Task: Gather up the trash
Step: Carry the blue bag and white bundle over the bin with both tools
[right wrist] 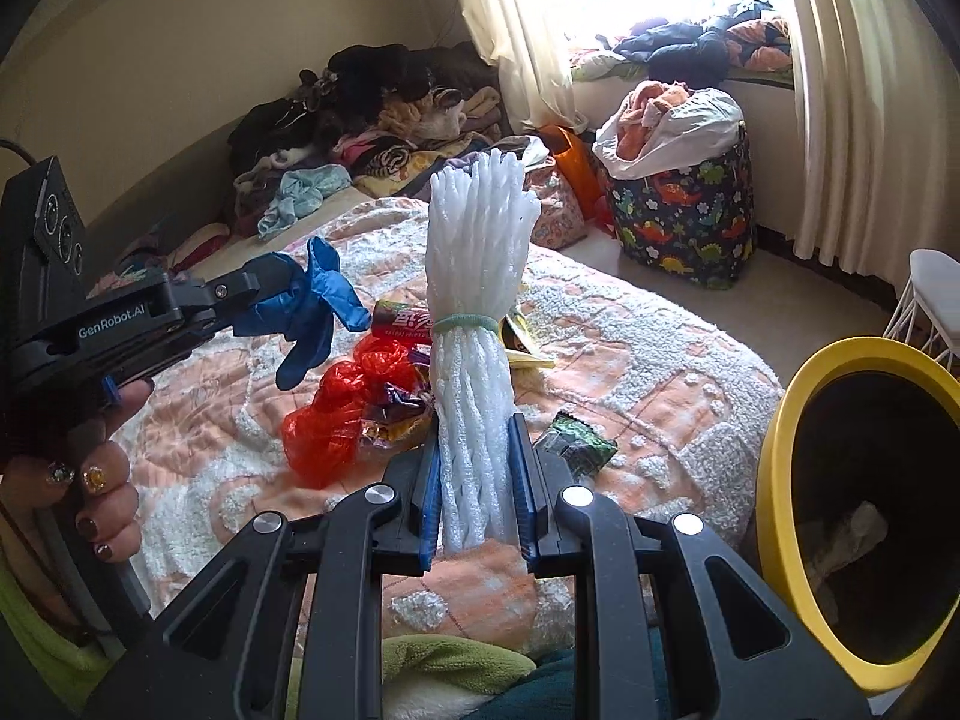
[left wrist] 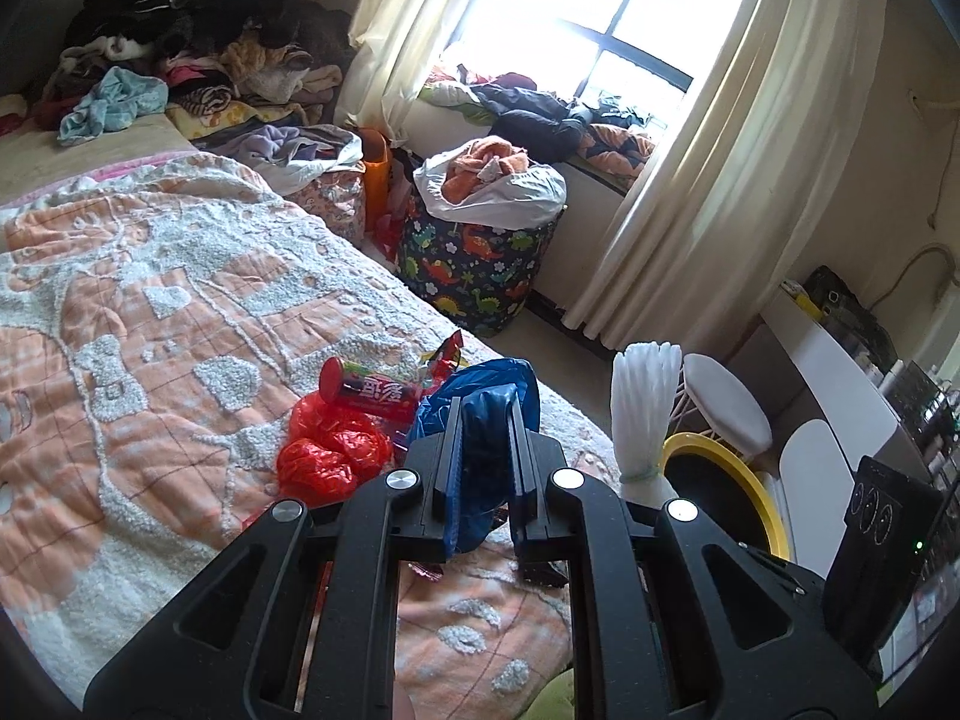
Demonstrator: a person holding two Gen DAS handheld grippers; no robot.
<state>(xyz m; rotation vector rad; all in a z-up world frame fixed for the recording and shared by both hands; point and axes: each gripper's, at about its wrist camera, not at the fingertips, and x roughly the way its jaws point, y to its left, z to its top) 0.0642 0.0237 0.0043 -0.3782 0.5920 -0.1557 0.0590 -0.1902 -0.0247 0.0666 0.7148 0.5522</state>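
Both hands are busy over the bed (right wrist: 630, 324), with its peach and white tufted blanket. The left hand-held gripper (right wrist: 264, 294), whose black body reads "GenRobot.AI" in white on its side, has its fingers clamped on one blue plastic bag (right wrist: 312, 312) that hangs crumpled above the blanket; the left wrist view shows the same bag (left wrist: 480, 420) pinched between the two fingers. The right hand-held gripper (right wrist: 477, 480) is closed on the lower end of one tall white foam-net bundle (right wrist: 474, 300), held upright and tied round its middle with a pale green rubber band (right wrist: 465, 322). The rest of the trash lies on the bed just beyond that bundle: one red cylindrical can (left wrist: 366, 393) on its side with large white characters I cannot read surely, one crumpled red plastic bag (left wrist: 330, 450) touching the can, a dark purple and gold wrapper (right wrist: 396, 408) beside the red bag, one small green and black packet (right wrist: 576, 447) to the right of the bundle, and a yellow wrapper (right wrist: 528, 354) partly hidden behind it. One yellow-rimmed bin (right wrist: 774, 480) with a dark inside stands off the bed's edge, to the right of the bundle, with a pale scrap lying in it. Farther off, near the window, stands one dinosaur-print basket (right wrist: 690, 222) stuffed with clothes.
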